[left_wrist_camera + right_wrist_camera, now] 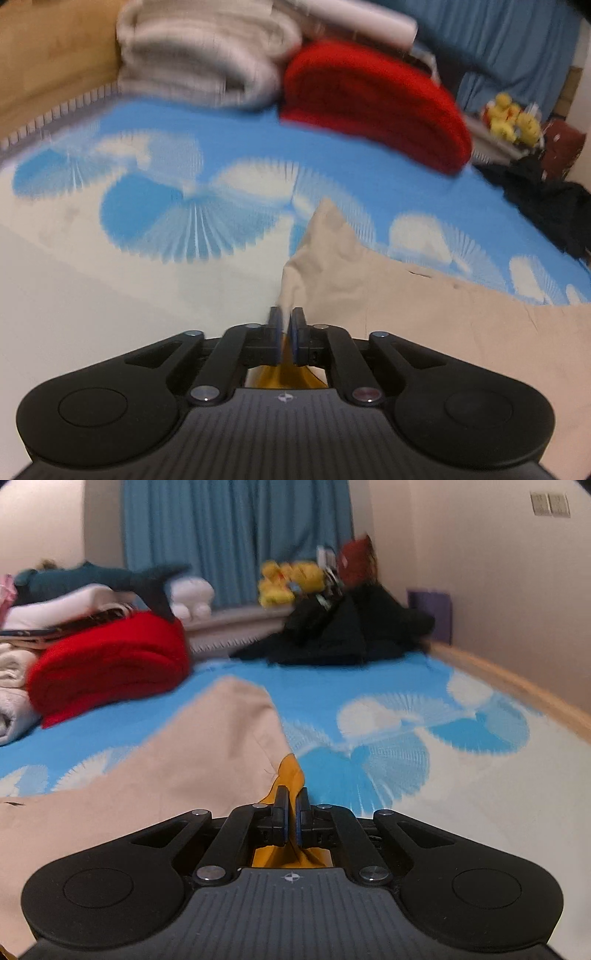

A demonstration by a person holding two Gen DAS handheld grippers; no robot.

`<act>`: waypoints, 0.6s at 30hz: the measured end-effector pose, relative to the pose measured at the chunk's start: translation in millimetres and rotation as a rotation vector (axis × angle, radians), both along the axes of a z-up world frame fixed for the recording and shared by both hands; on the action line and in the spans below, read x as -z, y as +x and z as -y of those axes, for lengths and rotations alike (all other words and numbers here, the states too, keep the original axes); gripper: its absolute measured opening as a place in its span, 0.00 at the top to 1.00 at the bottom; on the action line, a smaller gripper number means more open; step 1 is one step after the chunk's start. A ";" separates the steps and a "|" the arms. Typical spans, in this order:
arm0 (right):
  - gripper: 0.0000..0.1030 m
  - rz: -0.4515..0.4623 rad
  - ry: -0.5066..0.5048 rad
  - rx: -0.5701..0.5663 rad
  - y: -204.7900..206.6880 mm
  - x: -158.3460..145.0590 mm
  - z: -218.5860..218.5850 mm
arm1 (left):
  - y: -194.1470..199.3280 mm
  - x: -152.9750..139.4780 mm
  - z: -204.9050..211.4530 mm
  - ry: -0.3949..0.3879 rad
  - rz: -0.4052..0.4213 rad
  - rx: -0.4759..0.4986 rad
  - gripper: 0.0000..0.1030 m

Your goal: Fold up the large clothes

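- Two grippers, one garment: we hold a large beige cloth garment with a mustard-yellow lining (207, 738), a corner in each tool, over a bed sheet printed in blue and white fan shapes (236, 147).
- Left gripper (285, 325): pads stand a narrow slit apart. A beige corner rises between them, blurred; we cannot tell whether they press on it or have let go.
- Right gripper (292, 805): jaws nearly together, pinched on a yellow fold of lining that pokes up past the tips.
- Why held so, as we judge it: a grip at each end of one edge keeps the cloth spread, so it can be carried over as a single fold without bunching.
- Where it lies: lower right of the left wrist view, lower left of the right wrist view, mostly flat on the sheet.
- Axis: in the right wrist view the long run goes from the bottom edge up toward frame centre, ending in a blunt end that points at the folded red blanket (110, 657). Which end is collar or hem we cannot say.
- Black clothes heap (351, 631) sits well apart, near the blue curtain (236, 535).
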State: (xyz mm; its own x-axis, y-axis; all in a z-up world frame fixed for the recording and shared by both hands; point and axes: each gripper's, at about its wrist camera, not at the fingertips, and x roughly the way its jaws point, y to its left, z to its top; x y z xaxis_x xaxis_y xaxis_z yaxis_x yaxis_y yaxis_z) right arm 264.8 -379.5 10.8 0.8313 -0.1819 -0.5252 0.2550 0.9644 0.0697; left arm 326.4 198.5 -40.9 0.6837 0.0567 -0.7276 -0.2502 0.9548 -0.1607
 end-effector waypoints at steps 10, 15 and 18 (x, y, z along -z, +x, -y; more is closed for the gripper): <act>0.78 -0.332 0.120 -0.031 6.6 42.9 22.7 | -28.8 11.0 11.8 -0.046 -0.140 0.251 0.66; 0.95 -0.394 0.062 -0.075 -9.1 49.2 16.3 | -34.6 46.2 27.0 0.122 -0.335 0.299 0.63; 0.99 -0.333 0.047 -0.049 -17.1 39.5 17.3 | -41.1 38.8 18.6 0.139 -0.309 0.217 0.64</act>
State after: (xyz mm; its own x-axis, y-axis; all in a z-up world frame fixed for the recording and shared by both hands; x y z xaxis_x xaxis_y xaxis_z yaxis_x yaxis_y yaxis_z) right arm 247.7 -396.8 -28.7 0.6202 -0.1152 -0.7760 0.2252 0.9737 0.0355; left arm 285.3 179.9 -79.7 0.4408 0.0473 -0.8963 -0.0566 0.9981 0.0248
